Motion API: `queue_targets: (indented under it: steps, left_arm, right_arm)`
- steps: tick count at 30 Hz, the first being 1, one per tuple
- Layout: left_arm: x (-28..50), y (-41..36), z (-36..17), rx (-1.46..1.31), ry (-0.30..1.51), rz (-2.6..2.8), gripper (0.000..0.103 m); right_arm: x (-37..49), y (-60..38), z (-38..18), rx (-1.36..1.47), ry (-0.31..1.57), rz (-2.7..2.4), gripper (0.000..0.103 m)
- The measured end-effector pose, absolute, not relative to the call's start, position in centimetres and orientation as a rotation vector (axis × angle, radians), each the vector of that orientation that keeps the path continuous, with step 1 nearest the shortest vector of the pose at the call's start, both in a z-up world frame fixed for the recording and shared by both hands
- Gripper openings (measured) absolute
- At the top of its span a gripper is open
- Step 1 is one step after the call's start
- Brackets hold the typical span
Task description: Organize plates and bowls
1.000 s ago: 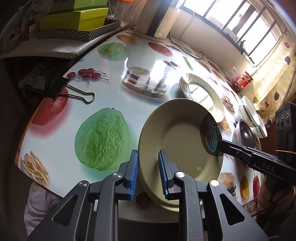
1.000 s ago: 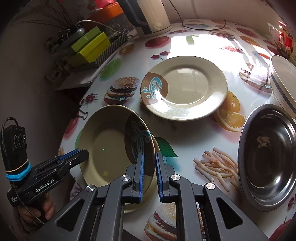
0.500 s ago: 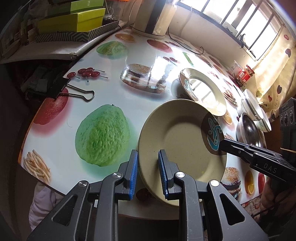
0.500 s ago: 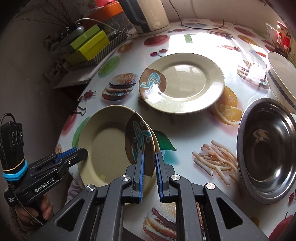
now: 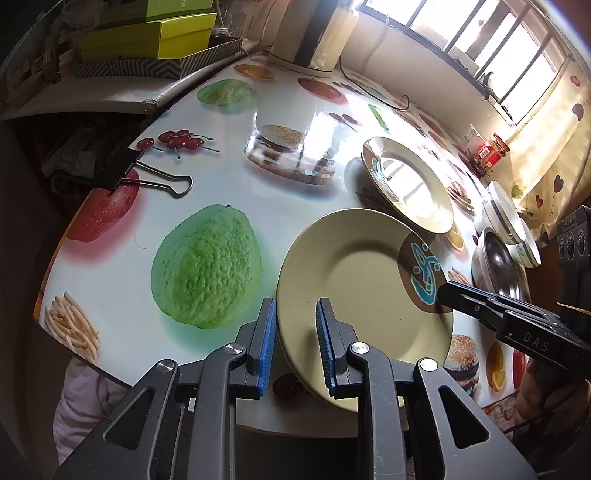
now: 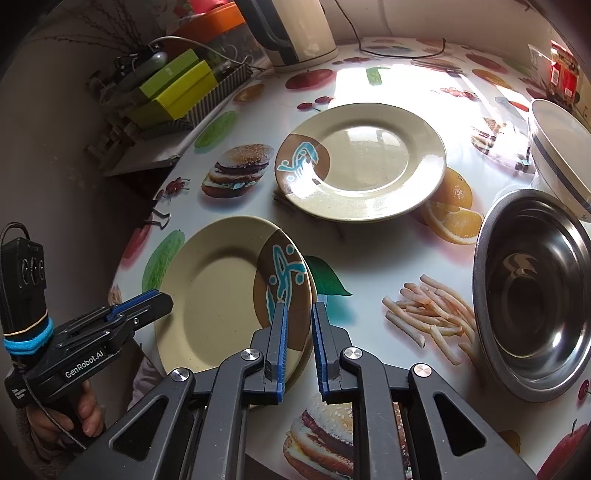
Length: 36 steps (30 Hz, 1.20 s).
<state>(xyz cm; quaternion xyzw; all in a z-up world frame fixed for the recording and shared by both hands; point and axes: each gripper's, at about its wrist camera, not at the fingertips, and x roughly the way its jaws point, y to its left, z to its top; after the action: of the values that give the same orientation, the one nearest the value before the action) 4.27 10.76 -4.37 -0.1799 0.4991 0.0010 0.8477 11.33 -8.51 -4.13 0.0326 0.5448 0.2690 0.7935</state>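
Observation:
A beige plate (image 5: 354,280) with a brown patch and a blue motif hangs tilted over the table's near edge. My left gripper (image 5: 295,332) is shut on its plain left rim. My right gripper (image 6: 299,332) is shut on the patterned right rim of the same plate (image 6: 214,288). Each gripper shows in the other's view: the left gripper (image 6: 147,302) at the plate's left, the right gripper (image 5: 443,291) at its right. A second matching plate (image 6: 369,162) lies flat further back. To the right stand a steel bowl (image 6: 532,288) and a white bowl (image 6: 561,147) with a blue stripe.
The table (image 6: 369,251) has a glossy cloth printed with fruit, burgers and fries. A black binder clip (image 5: 147,177) lies at its left edge. A kettle (image 6: 295,29) stands at the back, green boxes (image 5: 147,37) on a side shelf, red jars (image 6: 561,70) far right.
The right gripper's pads stand very slightly further apart around the plate rim. Both hands and the plate have kept their place.

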Motion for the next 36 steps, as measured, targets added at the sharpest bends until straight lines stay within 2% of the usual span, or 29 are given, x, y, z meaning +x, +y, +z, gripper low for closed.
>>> queue_targets:
  steps: [5,8,15,25,36]
  left_arm:
    - [4.3,10.9,-4.1,-0.379,1.046,0.002,0.023]
    - [4.5,11.1,-3.8,-0.37,1.038,0.011,0.023]
    - [6.3,11.4,-2.3,-0.378,1.011,-0.013,0.035]
    - [11.5,10.0,-0.5,-0.397,0.994,-0.061,0.036]
    - [16.9,8.1,-0.6,-0.391,1.011,-0.094,0.036]
  right_arm:
    - [11.6,-8.7,-4.0,0.078,1.168,0.577,0.017]
    - [11.8,-8.8,-3.6,0.077,1.16,0.573,0.03]
    - [13.0,-9.6,-2.6,0.08,1.128,0.553,0.038]
    - [18.0,-11.9,0.0,0.085,1.061,0.483,0.04]
    - [24.0,-13.9,-0.7,0.151,1.096,0.426,0.04]
